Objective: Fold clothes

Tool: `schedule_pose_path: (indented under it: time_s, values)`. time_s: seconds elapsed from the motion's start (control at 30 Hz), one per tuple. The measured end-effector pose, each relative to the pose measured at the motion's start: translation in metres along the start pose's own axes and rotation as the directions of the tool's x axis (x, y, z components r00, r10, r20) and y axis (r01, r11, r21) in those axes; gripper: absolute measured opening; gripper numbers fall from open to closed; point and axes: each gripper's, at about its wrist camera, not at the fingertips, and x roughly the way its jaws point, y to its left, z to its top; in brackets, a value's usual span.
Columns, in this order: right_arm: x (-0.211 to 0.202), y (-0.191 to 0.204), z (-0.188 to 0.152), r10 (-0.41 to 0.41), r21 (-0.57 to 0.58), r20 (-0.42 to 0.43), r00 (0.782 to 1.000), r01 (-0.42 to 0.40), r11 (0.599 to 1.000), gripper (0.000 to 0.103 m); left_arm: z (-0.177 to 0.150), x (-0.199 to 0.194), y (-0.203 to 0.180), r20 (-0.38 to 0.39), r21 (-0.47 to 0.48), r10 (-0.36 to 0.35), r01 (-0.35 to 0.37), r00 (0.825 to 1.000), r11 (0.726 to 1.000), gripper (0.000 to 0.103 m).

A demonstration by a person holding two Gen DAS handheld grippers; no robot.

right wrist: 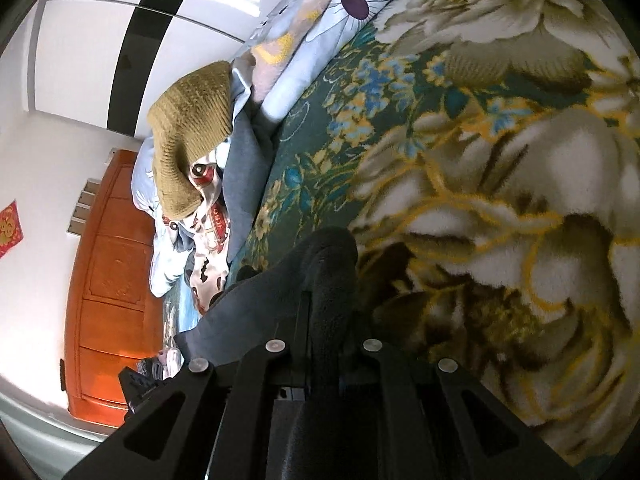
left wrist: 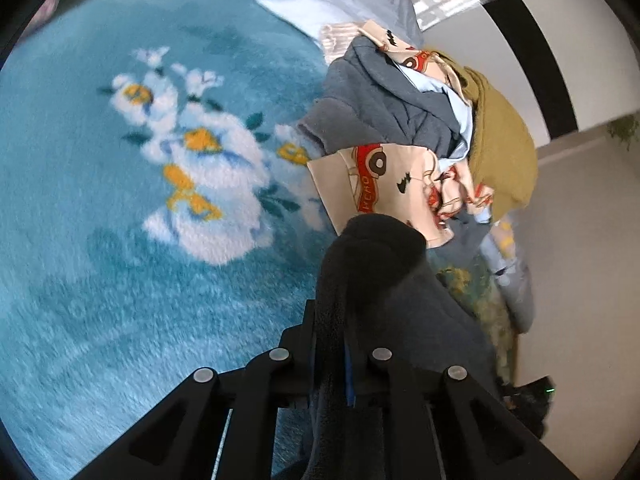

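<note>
My left gripper [left wrist: 340, 312] is shut on a dark grey fleece garment [left wrist: 384, 280], which bunches over the fingers and hangs right. My right gripper [right wrist: 324, 300] is shut on the same dark grey garment [right wrist: 332, 264], whose cloth stretches left from it [right wrist: 240, 320]. A pile of unfolded clothes lies beyond: an olive knit sweater [left wrist: 500, 148] [right wrist: 192, 128], a cream cartoon-print piece [left wrist: 380, 184] [right wrist: 208, 240], and a blue-grey garment [left wrist: 380, 100] [right wrist: 244, 168]. Both grippers hover above the bed blanket.
A blue fleece blanket with white flowers [left wrist: 140, 200] covers the bed on the left; a green floral blanket [right wrist: 500, 200] lies to the right. A floral pillow [right wrist: 320, 12] sits behind the pile. An orange wooden cabinet [right wrist: 112, 300] stands by the white wall.
</note>
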Motion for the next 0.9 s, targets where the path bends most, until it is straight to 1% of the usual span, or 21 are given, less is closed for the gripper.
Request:
schedule_pose_path:
  time_s: [0.1, 0.13, 0.2, 0.23, 0.27, 0.3, 0.33, 0.37, 0.4, 0.43, 0.47, 0.5, 0.57, 0.6, 0.63, 0.7, 0.73, 0.77, 0.8, 0.83, 0.9]
  values:
    - [0.001, -0.002, -0.001, 0.000, -0.001, -0.006, 1.000, 0.000, 1.000, 0.009, -0.002, -0.005, 0.004, -0.002, -0.026, -0.033, 0.033, 0.999, 0.999, 0.013]
    - [0.000, 0.000, -0.001, -0.005, -0.012, -0.007, 1.000, 0.005, 1.000, 0.010, -0.003, -0.008, 0.003, -0.004, -0.025, -0.026, 0.026, 1.000, 0.999, 0.016]
    - [-0.001, 0.006, -0.001, -0.015, -0.039, -0.002, 1.000, 0.015, 0.999, 0.012, -0.004, -0.017, 0.004, 0.005, -0.029, -0.014, 0.014, 1.000, 0.999, 0.039]
    - [-0.003, 0.009, -0.001, -0.020, -0.048, 0.003, 1.000, 0.020, 0.999, 0.012, -0.005, -0.023, 0.004, 0.015, -0.034, -0.009, 0.009, 1.000, 0.999, 0.065]
    - [-0.006, 0.010, -0.001, -0.027, -0.055, 0.011, 1.000, 0.028, 0.998, 0.017, -0.006, -0.028, 0.006, 0.030, -0.042, -0.018, 0.020, 0.999, 0.999, 0.073]
    - [-0.009, 0.011, -0.001, -0.035, -0.059, 0.020, 0.999, 0.036, 0.998, 0.023, -0.008, -0.032, 0.007, 0.042, -0.049, -0.040, 0.042, 0.998, 0.998, 0.073]
    - [-0.013, 0.011, -0.001, -0.043, -0.060, 0.030, 0.999, 0.045, 0.997, 0.026, -0.011, -0.035, 0.009, 0.041, -0.056, -0.060, 0.062, 0.997, 0.997, 0.073]
    - [-0.017, 0.009, -0.001, -0.045, -0.054, 0.041, 0.998, 0.048, 0.997, 0.033, -0.014, -0.039, 0.011, 0.036, -0.060, -0.074, 0.076, 0.997, 0.995, 0.076]
    - [-0.022, 0.006, -0.002, -0.040, -0.041, 0.048, 0.998, 0.042, 0.998, 0.041, -0.019, -0.042, 0.013, 0.037, -0.057, -0.079, 0.081, 0.996, 0.995, 0.077]
    - [-0.028, 0.003, -0.003, -0.028, -0.029, 0.055, 0.998, 0.029, 0.999, 0.045, -0.023, -0.046, 0.015, 0.038, -0.053, -0.084, 0.086, 0.996, 0.995, 0.079]
    - [-0.035, 0.000, -0.005, -0.014, -0.018, 0.063, 0.998, 0.015, 1.000, 0.055, -0.028, -0.049, 0.017, 0.038, -0.050, -0.089, 0.091, 0.995, 0.995, 0.081]
    - [-0.041, -0.004, -0.007, -0.002, -0.011, 0.069, 0.998, 0.003, 1.000, 0.062, -0.032, -0.053, 0.020, 0.043, -0.053, -0.097, 0.099, 0.994, 0.994, 0.081]
    - [-0.055, -0.009, -0.015, 0.016, -0.005, 0.076, 0.997, -0.016, 1.000, 0.067, -0.041, -0.060, 0.026, 0.060, -0.065, -0.114, 0.117, 0.992, 0.991, 0.082]
    - [-0.061, -0.012, -0.020, 0.024, -0.003, 0.079, 0.997, -0.024, 1.000, 0.072, -0.045, -0.063, 0.030, 0.072, -0.073, -0.122, 0.128, 0.990, 0.989, 0.083]
    - [-0.067, -0.015, -0.026, 0.033, 0.001, 0.077, 0.996, -0.033, 0.999, 0.074, -0.049, -0.066, 0.033, 0.078, -0.079, -0.126, 0.132, 0.989, 0.988, 0.084]
    - [-0.075, -0.021, -0.039, 0.053, 0.012, 0.067, 0.996, -0.054, 0.998, 0.079, -0.055, -0.068, 0.035, 0.075, -0.087, -0.138, 0.145, 0.988, 0.986, 0.086]
    - [-0.079, -0.025, -0.045, 0.062, 0.018, 0.062, 0.996, -0.064, 0.998, 0.083, -0.060, -0.068, 0.036, 0.065, -0.091, -0.144, 0.150, 0.987, 0.985, 0.088]
    - [-0.083, -0.027, -0.053, 0.071, 0.024, 0.054, 0.996, -0.072, 0.997, 0.089, -0.064, -0.068, 0.036, 0.056, -0.094, -0.150, 0.155, 0.987, 0.983, 0.093]
    - [-0.084, -0.029, -0.060, 0.077, 0.028, 0.046, 0.996, -0.078, 0.997, 0.093, -0.069, -0.067, 0.036, 0.046, -0.097, -0.156, 0.160, 0.987, 0.982, 0.097]
    - [-0.086, -0.031, -0.067, 0.082, 0.031, 0.040, 0.996, -0.083, 0.996, 0.094, -0.074, -0.067, 0.037, 0.036, -0.101, -0.162, 0.165, 0.986, 0.981, 0.102]
    - [-0.088, -0.034, -0.080, 0.095, 0.040, 0.036, 0.995, -0.096, 0.995, 0.096, -0.084, -0.066, 0.037, 0.017, -0.108, -0.174, 0.174, 0.985, 0.979, 0.103]
